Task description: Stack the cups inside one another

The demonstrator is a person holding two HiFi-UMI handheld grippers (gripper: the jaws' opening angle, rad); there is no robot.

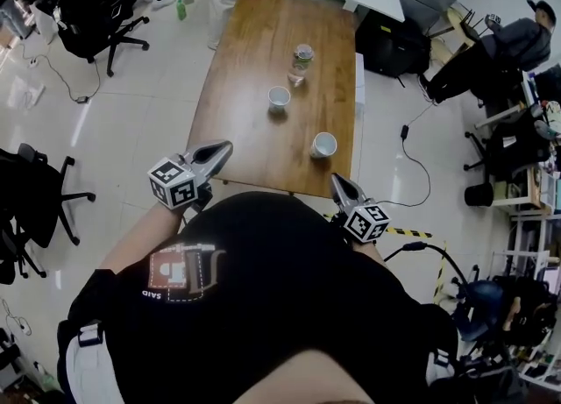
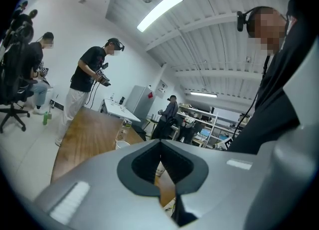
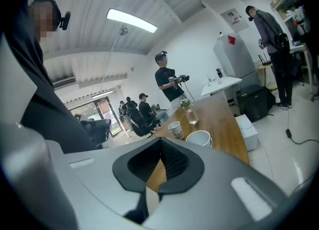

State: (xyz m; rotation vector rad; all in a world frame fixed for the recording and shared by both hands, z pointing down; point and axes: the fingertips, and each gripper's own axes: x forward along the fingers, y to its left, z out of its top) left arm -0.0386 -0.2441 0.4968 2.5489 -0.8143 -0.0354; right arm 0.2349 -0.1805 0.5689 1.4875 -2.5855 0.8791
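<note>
A white cup (image 1: 279,97) stands near the middle of the wooden surface (image 1: 250,52). A second cup (image 1: 323,145) stands apart from it, close to the near right corner. Farther along the surface are a bottle (image 1: 303,52) and a clear glass (image 1: 298,79). The left gripper (image 1: 226,146) and the right gripper (image 1: 336,180) hang at the near edge, each with its jaws pressed together on nothing.

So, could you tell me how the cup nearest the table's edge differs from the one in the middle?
The near cup stands by the table's near right corner; the middle cup stands farther in, toward the bottle. In the right gripper view the middle cup shows a printed side, the near cup only its white rim. Both stand upright, open-topped.
</note>
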